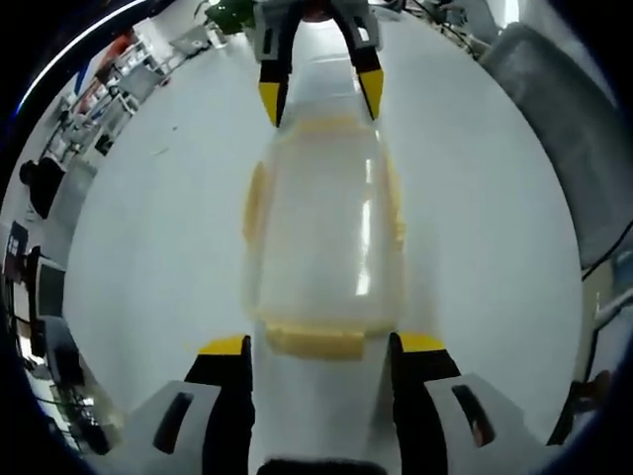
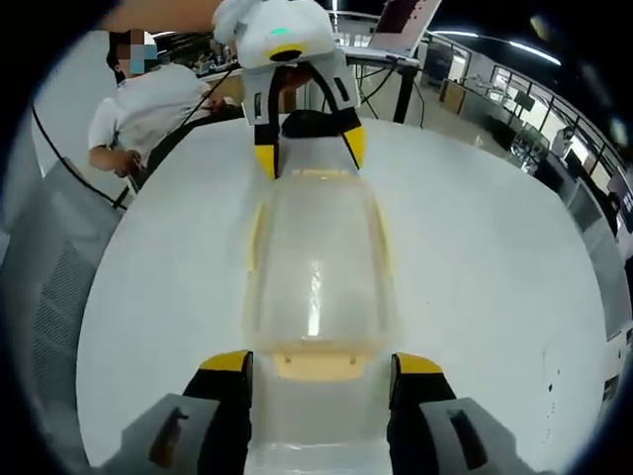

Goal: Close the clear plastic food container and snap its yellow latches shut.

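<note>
A clear plastic food container (image 1: 321,228) (image 2: 315,267) lies lengthwise on the white table (image 1: 158,247) (image 2: 475,267), its lid resting on top. Pale yellow latches show on its long sides (image 1: 254,203) (image 2: 255,237) and at its ends (image 1: 316,340) (image 2: 318,365). My left gripper (image 1: 323,344) (image 2: 310,153) stands open at one end, its jaws either side of that end latch with gaps. Facing it from the opposite end, my right gripper (image 2: 321,362) (image 1: 319,96) is open too and straddles the other end latch. I cannot tell whether the latches are snapped down.
A grey chair (image 1: 554,119) (image 2: 49,287) stands beside the table. A person (image 2: 148,109) sits behind the far edge, near a laptop (image 2: 401,25). Desks and office clutter (image 1: 109,89) lie beyond the table.
</note>
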